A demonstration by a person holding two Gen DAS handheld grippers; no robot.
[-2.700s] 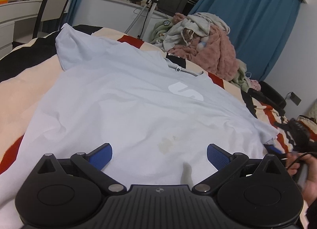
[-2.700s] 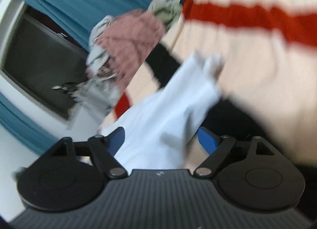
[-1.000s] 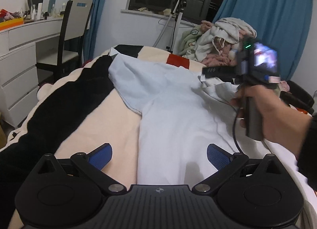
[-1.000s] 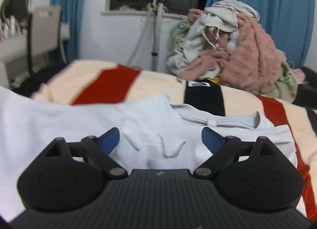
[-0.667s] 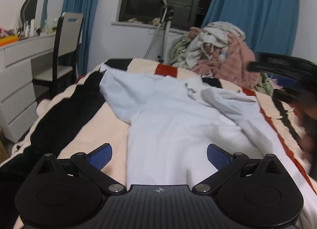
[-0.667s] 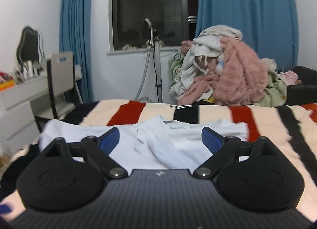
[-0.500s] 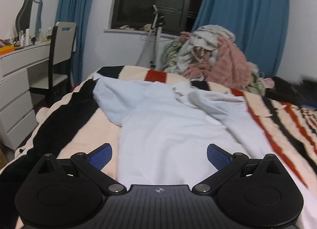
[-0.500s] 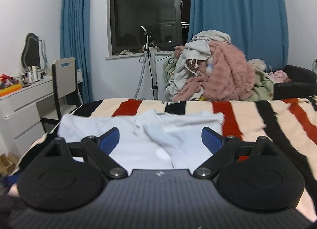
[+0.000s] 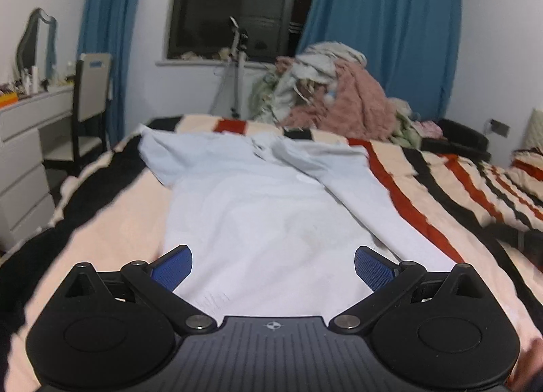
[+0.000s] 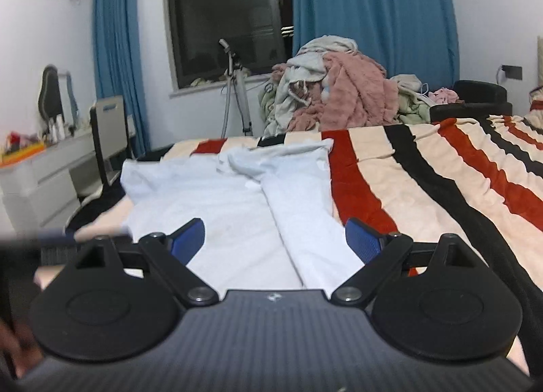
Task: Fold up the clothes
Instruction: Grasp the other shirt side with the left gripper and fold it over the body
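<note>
A pale blue T-shirt [image 9: 264, 209] lies flat on the striped bed, its right side folded in over the body as a long strip [image 9: 359, 195]; its left sleeve [image 9: 163, 154] is still spread out. It also shows in the right wrist view [image 10: 230, 202], with the folded strip [image 10: 302, 215] at centre. My left gripper [image 9: 273, 268] is open and empty, above the shirt's near hem. My right gripper [image 10: 275, 239] is open and empty, above the near end of the folded strip.
The bed has a cream, red and black striped blanket [image 9: 441, 202]. A pile of clothes with a pink fleece [image 9: 342, 100] sits at the far end. A white dresser [image 9: 23, 141] and a chair [image 9: 91, 100] stand at the left. A stand [image 9: 237, 76] is by the window.
The right gripper folded the shirt's right side inward, let go and drew back toward the near end of the bed. Both grippers now hover back by the hem.
</note>
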